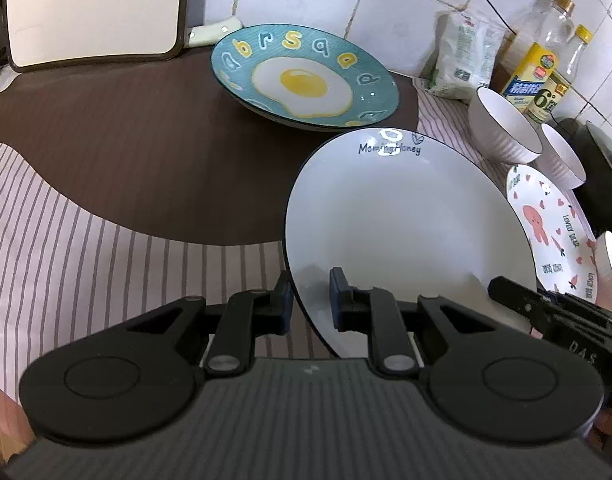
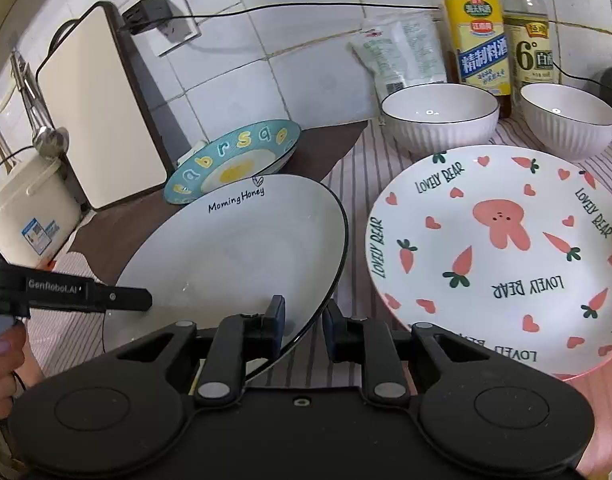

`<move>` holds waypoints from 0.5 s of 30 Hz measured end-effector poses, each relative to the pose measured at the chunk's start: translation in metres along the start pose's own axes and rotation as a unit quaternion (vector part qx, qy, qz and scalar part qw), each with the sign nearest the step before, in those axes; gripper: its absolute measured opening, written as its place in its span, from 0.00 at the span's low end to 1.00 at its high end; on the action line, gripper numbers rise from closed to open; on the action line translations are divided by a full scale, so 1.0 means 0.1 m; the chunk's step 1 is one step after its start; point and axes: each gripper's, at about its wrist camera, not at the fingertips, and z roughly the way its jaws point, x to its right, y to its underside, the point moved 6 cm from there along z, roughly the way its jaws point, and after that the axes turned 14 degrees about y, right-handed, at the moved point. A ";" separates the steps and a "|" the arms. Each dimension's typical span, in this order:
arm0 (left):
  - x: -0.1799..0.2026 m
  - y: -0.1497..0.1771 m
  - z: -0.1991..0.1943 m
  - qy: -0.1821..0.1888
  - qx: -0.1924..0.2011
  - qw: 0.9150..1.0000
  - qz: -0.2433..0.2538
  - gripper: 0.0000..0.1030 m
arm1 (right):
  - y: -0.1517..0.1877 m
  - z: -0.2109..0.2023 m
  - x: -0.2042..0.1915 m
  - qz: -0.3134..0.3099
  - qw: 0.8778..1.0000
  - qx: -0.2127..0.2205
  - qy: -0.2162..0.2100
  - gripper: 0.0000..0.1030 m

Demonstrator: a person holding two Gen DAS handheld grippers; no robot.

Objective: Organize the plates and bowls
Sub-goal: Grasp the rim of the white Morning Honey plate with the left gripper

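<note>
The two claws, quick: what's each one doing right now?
Left claw: open, fingers either side of the near-left rim of the white black-rimmed "Morning Honey" plate, not clamped.
Right claw: open, straddling the same plate's near-right rim.

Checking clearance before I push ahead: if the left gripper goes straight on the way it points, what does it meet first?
The left gripper already straddles the rim of the white plate, so it would slide further onto it. The egg plate lies beyond, though depth is unclear.
</note>
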 end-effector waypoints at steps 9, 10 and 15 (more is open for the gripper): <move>-0.06 0.00 0.09 0.005 -0.011 1.000 -0.017 0.16 | -0.02 0.05 -0.03 -0.015 1.000 -0.009 0.022 0.24; -0.07 0.00 0.09 0.006 -0.011 1.000 -0.025 0.16 | -0.02 0.06 -0.03 -0.012 1.000 -0.011 0.024 0.24; -0.06 -0.02 0.11 -0.003 -0.019 0.999 -0.034 0.16 | -0.02 0.05 -0.03 -0.011 0.999 -0.013 0.034 0.24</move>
